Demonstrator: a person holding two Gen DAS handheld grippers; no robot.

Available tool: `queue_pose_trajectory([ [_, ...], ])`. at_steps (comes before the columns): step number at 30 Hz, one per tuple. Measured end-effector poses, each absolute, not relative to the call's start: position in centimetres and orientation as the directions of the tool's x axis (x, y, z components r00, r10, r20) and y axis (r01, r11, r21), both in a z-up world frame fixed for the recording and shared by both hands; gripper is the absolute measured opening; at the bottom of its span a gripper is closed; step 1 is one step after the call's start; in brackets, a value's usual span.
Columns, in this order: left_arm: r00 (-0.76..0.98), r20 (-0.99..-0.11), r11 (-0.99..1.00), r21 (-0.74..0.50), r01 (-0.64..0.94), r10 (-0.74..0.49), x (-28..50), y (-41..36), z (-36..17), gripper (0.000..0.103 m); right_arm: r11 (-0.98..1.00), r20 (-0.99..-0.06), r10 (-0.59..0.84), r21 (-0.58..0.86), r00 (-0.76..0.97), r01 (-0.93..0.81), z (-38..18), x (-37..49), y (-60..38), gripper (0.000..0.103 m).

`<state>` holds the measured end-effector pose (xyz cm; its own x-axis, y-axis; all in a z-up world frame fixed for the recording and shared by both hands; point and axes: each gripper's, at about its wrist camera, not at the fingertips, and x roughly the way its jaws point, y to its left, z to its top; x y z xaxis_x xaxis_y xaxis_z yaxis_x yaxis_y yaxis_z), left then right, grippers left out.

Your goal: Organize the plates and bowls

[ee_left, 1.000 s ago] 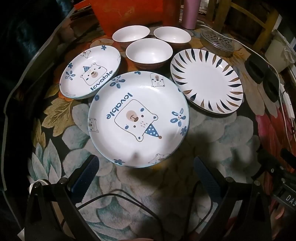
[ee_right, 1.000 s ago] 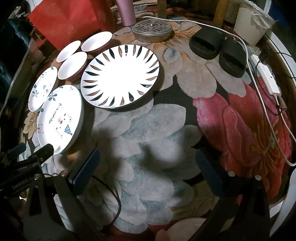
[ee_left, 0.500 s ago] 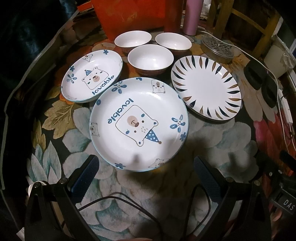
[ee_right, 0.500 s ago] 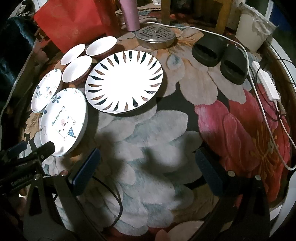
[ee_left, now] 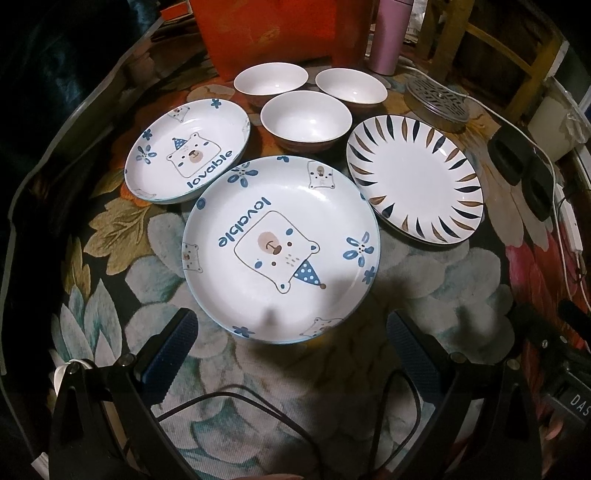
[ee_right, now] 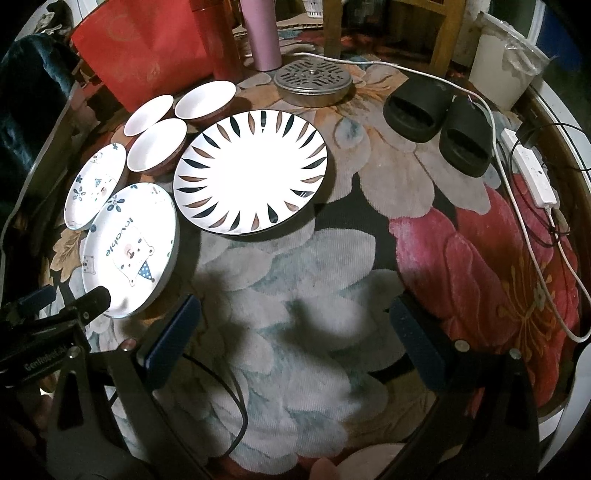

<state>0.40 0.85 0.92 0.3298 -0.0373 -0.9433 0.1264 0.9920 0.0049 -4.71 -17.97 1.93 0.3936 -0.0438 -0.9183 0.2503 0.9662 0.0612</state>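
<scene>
On the floral carpet lie a large bear plate point(ee_left: 280, 247) point(ee_right: 129, 251), a smaller bear plate point(ee_left: 186, 149) point(ee_right: 94, 186) behind it to the left, a leaf-rimmed plate point(ee_left: 415, 177) point(ee_right: 251, 171) to the right, and three white bowls point(ee_left: 306, 120) point(ee_right: 157, 149) in a cluster at the back. My left gripper point(ee_left: 291, 341) stands open just short of the large bear plate's near rim, holding nothing. My right gripper point(ee_right: 293, 326) is open over bare carpet, well short of the leaf-rimmed plate. The left gripper's tip point(ee_right: 92, 299) shows in the right wrist view beside the large bear plate.
A red bag point(ee_left: 273, 33) point(ee_right: 144, 55) and a pink bottle point(ee_left: 386, 33) point(ee_right: 262, 33) stand behind the bowls. A round metal grate point(ee_left: 437, 103) point(ee_right: 312, 79), black slippers point(ee_right: 439, 125), a power strip point(ee_right: 532, 173) with white cable lie to the right. Wooden chair legs at the back.
Both views have tilted up and drawn slightly back, so the dishes sit lower and a little farther in frame. Both grippers stay open; no dish has moved.
</scene>
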Motion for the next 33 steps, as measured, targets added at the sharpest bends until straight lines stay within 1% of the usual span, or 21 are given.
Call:
queue_pose_trajectory([
  [33,0.338,-0.94,0.993,-0.001,0.117,-0.04,0.54,1.85,1.05,0.103,0.966,-0.918,-0.044,0.061,0.395,0.25,1.87,-4.75,-18.05,0.103],
])
